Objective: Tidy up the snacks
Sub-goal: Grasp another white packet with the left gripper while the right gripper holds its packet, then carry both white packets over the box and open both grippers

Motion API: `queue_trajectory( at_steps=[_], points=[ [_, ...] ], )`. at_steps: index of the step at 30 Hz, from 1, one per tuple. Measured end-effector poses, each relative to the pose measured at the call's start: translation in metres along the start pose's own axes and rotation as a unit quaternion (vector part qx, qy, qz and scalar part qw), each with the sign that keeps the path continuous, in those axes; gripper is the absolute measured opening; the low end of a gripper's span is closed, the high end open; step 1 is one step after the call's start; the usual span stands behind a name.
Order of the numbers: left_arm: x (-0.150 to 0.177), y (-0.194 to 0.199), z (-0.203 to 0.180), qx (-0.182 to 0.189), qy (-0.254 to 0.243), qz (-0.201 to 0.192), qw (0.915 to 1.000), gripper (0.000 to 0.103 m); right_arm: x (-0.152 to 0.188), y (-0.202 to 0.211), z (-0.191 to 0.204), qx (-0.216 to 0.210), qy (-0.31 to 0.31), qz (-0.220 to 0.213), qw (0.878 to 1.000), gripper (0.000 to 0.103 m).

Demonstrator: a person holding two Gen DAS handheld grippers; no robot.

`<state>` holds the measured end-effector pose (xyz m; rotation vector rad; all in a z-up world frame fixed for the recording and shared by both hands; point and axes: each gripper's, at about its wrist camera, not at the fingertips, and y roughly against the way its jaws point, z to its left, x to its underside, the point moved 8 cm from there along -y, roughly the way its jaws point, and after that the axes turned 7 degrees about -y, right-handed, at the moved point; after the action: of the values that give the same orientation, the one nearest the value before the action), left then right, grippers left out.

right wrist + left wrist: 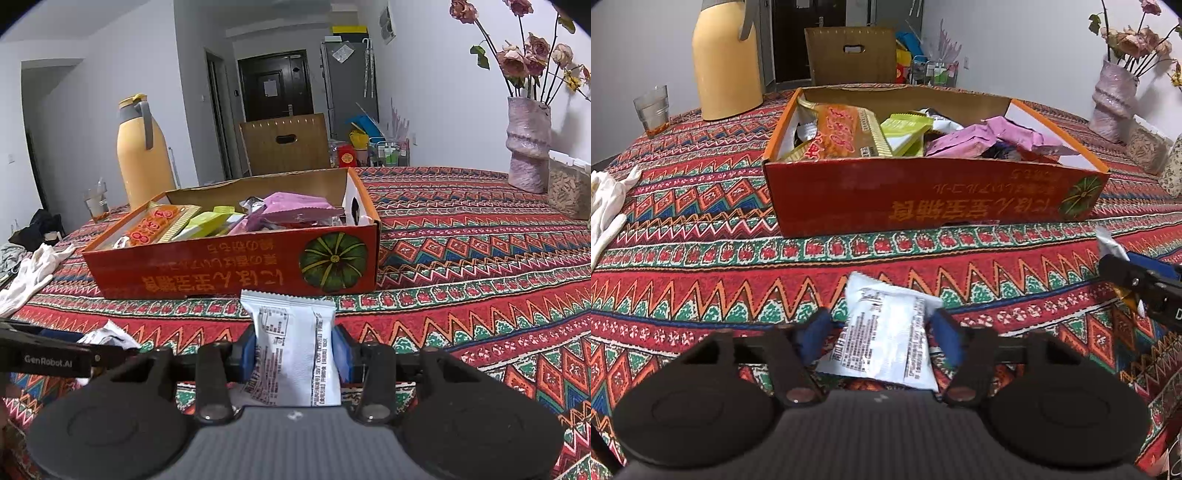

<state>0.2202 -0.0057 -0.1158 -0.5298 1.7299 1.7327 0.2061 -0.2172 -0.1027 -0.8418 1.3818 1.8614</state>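
My left gripper (882, 332) points down at a white snack packet (886, 339) lying on the patterned tablecloth, and its blue pads (814, 334) close on the packet's two sides. My right gripper (295, 350) is shut on a second white packet (295, 350), held upright just in front of the red cardboard box (221, 273). The box (923, 199) holds several snack bags: orange, green and pink. In the left wrist view the right gripper (1137, 284) shows at the right edge. In the right wrist view the left gripper (110, 350) shows at the left edge with its crumpled packet (107, 334).
A yellow thermos jug (724, 66) and a glass (652, 110) stand at the back left. White gloves (609, 206) lie at the left edge. A vase of dried flowers (528, 147) and a clear container (569, 188) stand at the back right.
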Motion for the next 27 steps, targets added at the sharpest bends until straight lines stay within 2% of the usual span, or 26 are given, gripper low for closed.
queue_trajectory(
  at_steps=[9,13,19,23,27],
  points=[
    [-0.008,0.011,-0.004,0.007,0.004,-0.024,0.9997,0.046,-0.002,0.002,0.008,-0.008,0.009,-0.003,1.000,0.041],
    [-0.037,0.029,-0.001,0.005,0.009,-0.068,0.9976,0.046,-0.022,0.004,0.018,-0.017,0.020,-0.030,0.999,0.042],
    [-0.089,0.041,0.005,-0.013,0.016,-0.123,0.9922,0.046,-0.070,-0.010,0.036,-0.023,0.043,-0.070,0.996,0.042],
    [-0.121,0.030,0.009,-0.027,0.025,-0.135,0.9902,0.046,-0.099,-0.033,0.044,-0.019,0.054,-0.081,0.995,0.042],
    [-0.139,0.014,0.019,-0.038,0.037,-0.132,0.9899,0.046,-0.118,-0.059,0.048,-0.011,0.053,-0.079,0.995,0.042]
  ],
)
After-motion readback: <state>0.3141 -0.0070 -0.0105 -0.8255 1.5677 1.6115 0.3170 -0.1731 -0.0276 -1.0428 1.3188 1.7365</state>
